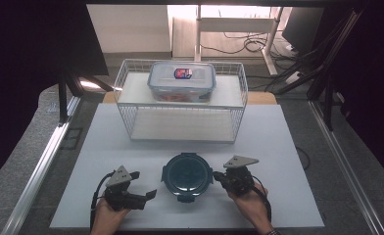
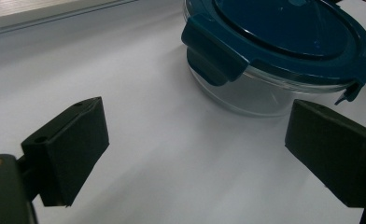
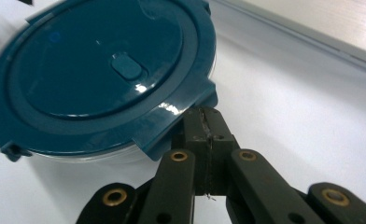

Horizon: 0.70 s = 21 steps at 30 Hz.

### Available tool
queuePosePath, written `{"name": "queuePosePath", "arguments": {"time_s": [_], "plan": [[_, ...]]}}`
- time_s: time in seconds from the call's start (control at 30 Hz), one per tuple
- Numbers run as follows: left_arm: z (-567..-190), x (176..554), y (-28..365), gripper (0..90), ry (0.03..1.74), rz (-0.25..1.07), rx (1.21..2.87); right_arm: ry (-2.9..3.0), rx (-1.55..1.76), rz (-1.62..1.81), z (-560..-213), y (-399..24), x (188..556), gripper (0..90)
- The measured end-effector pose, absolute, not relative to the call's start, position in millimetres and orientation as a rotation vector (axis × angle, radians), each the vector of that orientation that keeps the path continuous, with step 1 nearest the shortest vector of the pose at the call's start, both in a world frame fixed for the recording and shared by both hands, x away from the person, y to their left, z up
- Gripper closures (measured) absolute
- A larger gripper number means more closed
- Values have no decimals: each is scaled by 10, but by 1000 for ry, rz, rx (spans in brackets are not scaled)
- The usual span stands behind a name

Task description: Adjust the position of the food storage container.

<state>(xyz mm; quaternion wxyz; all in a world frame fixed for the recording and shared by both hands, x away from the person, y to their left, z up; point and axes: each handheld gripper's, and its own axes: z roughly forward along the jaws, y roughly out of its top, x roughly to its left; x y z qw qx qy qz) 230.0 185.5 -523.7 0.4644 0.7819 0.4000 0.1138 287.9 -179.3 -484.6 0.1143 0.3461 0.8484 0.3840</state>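
Round container (image 1: 187, 176), between left tongs (image 1: 146, 188), right tongs (image 1: 218, 177)

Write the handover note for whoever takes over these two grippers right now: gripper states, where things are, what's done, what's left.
Left gripper: open, on the table left of the round container, not touching it.
Right gripper: shut, tips against a raised lid latch on the container's right side.
Rectangular container: lidded, on top of the wire rack.
Done: that latch looks lifted.
Left: another latch is still down; probably work on the latches, then the lid.
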Motion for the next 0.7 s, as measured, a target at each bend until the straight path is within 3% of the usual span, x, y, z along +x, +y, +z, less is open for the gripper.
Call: {"name": "queuePosePath", "arguments": {"time_s": [0.1, 0.23, 0.47, 0.5, 0.57, 0.7], "plan": [[-5214, 2292, 1893, 66, 988, 273, 1923, 2471, 1003, 1156, -4802, -1854, 2874, 889], [-5190, 2294, 1947, 86, 994, 254, 1909, 2451, 991, 1209, -4774, -1956, 2840, 818], [-5195, 2296, 2008, 88, 1008, 266, 1906, 2450, 978, 1282, -4787, -2110, 2796, 326], [-5195, 2296, 2008, 83, 1008, 266, 1906, 2450, 978, 1282, -4787, -2110, 2796, 326], [-5217, 2294, 1983, 74, 991, 287, 1928, 2444, 966, 1315, -4831, -2132, 2823, 141], [-5240, 2294, 1960, 56, 973, 296, 1939, 2455, 944, 1287, -4873, -2118, 2827, 66]]}}
